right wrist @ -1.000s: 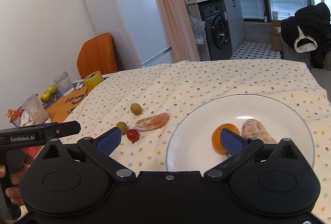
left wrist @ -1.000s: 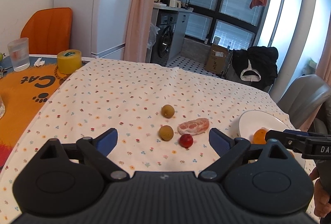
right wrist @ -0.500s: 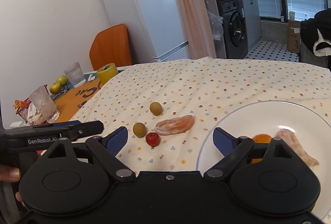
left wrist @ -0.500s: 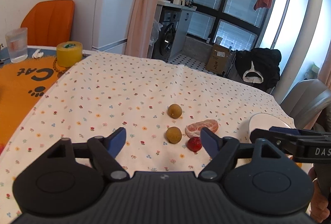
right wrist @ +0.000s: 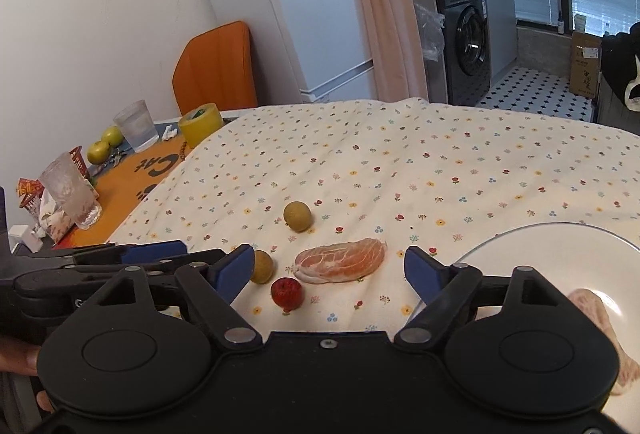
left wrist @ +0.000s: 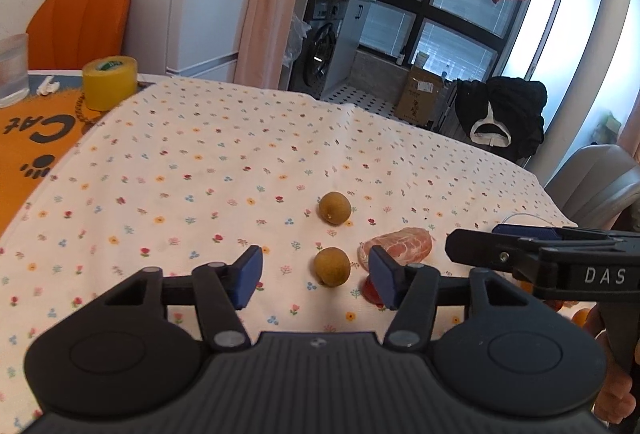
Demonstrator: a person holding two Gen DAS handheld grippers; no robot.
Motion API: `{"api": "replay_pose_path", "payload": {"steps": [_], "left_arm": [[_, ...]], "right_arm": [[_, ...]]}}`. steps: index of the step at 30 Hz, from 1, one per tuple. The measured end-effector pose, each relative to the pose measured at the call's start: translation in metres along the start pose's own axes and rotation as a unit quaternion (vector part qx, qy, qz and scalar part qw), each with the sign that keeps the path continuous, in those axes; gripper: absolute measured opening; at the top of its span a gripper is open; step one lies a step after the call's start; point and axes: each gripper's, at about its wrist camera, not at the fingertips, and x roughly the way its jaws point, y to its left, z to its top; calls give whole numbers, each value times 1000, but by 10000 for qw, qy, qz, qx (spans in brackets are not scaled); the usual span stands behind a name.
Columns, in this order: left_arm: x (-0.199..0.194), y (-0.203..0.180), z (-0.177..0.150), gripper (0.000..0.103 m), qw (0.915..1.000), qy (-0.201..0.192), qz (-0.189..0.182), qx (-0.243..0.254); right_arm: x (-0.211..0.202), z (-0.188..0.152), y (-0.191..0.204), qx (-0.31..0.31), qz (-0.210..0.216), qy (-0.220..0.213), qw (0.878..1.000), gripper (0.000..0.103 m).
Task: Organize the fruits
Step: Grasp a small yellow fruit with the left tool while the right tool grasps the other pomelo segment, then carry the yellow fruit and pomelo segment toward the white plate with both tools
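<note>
Just beside plate (right wrist: pixel 560 246), unheld grapefruit segment (right wrist: pixel 340 266).

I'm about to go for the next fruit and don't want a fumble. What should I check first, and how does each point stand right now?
1. Right hand-held gripper open and empty: ok, jaws spread wide, nothing between them.
2. Left hand-held gripper open and empty: ok.
3. Peeled citrus segment free to grasp: ok, it lies alone on the tablecloth, between the right jaws' line of sight.
4. Red fruit clear of the segment: ok, close but apart.
5. Space on the plate: ok, its visible part is mostly bare; one peeled piece lies on it.
6. The two grippers clear of each other: cannot tell, they look close.
</note>
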Motion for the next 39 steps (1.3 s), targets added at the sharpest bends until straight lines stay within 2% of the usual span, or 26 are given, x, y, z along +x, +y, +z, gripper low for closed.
{"api": "replay_pose_path", "payload": {"steps": [14, 18, 31, 39], "left_arm": [[39, -5, -2, 37, 9994, 329, -88, -18], [40, -3, -2, 23, 9993, 366, -46, 75], [14, 28, 0, 23, 9994, 183, 145, -237], [9, 42, -1, 23, 9990, 118, 203, -375]], "right_arm": [[19, 5, -11, -34, -27, 179, 9998, 78], [22, 5, -9, -106, -75, 205, 9997, 78], [46, 9, 12, -442, -153, 430, 9980, 81], [68, 7, 13, -465, -260, 725, 9959, 83]]}}
